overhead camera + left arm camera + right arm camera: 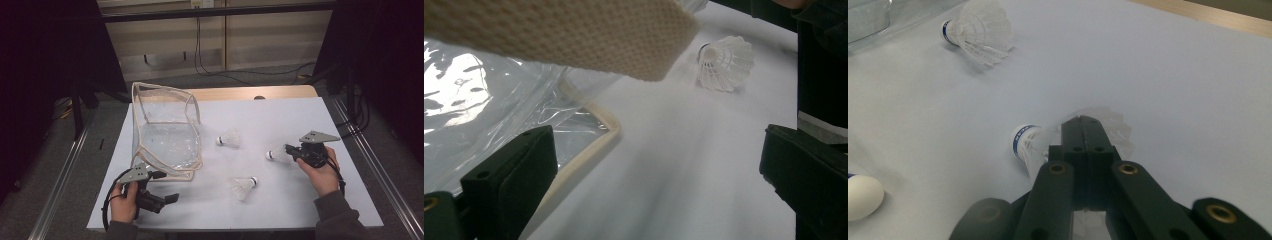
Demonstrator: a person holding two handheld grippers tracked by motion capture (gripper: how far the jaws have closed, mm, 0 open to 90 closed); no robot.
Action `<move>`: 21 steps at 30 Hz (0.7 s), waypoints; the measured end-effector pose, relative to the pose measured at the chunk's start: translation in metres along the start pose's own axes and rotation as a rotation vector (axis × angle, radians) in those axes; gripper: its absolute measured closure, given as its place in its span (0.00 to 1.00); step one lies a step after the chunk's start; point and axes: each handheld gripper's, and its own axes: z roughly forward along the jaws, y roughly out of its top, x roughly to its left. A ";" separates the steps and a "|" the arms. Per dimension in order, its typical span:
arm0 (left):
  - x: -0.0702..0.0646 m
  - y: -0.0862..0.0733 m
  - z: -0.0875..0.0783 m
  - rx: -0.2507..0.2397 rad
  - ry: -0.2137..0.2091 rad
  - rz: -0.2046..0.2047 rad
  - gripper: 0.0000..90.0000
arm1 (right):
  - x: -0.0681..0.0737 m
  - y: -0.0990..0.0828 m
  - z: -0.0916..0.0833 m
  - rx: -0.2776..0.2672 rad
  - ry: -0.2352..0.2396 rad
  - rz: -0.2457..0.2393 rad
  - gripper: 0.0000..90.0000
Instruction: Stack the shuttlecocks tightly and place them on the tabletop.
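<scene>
The shuttlecock (pixel 1030 145) being worked on lies on its side on the white table (pixel 280 115), at about four o'clock from the table's middle. It is pinched by its feather skirt in the right gripper (pixel 289 150), whose jaws are pressed together on the feathers with the cork end left free and pointing toward nine o'clock. The grip is probably taken there because the skirt gives way and offers a flat hold, which the round cork would not.

Outward from it, a second shuttlecock (pixel 229 139) rests at ten o'clock of the held one, and a third shuttlecock (pixel 243 186) at seven o'clock, both on their sides and well apart.

At the table's nine o'clock side a clear bag (pixel 165 132) stands with its mouth gaping. It is apparently steadied from its near corner by the left gripper (pixel 167 197), whose jaws stand wide apart and hold nothing.

Counted: three shuttlecocks, one bag, two grippers.
</scene>
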 end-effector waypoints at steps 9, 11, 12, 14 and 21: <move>0.000 0.000 0.000 -0.001 -0.004 0.001 0.02 | -0.006 -0.005 0.002 0.008 -0.001 0.017 1.00; 0.000 0.000 0.000 -0.001 -0.001 0.001 0.02 | -0.006 -0.006 0.002 0.009 0.006 0.022 1.00; 0.000 0.000 0.000 -0.002 -0.001 0.001 0.02 | -0.007 -0.007 0.003 0.010 0.008 0.026 1.00; 0.000 0.000 -0.001 -0.001 0.000 0.002 0.02 | -0.008 -0.008 0.003 0.012 0.004 0.025 1.00; -0.001 0.000 0.000 0.000 -0.001 0.004 0.02 | -0.010 -0.009 0.004 0.016 -0.003 0.030 1.00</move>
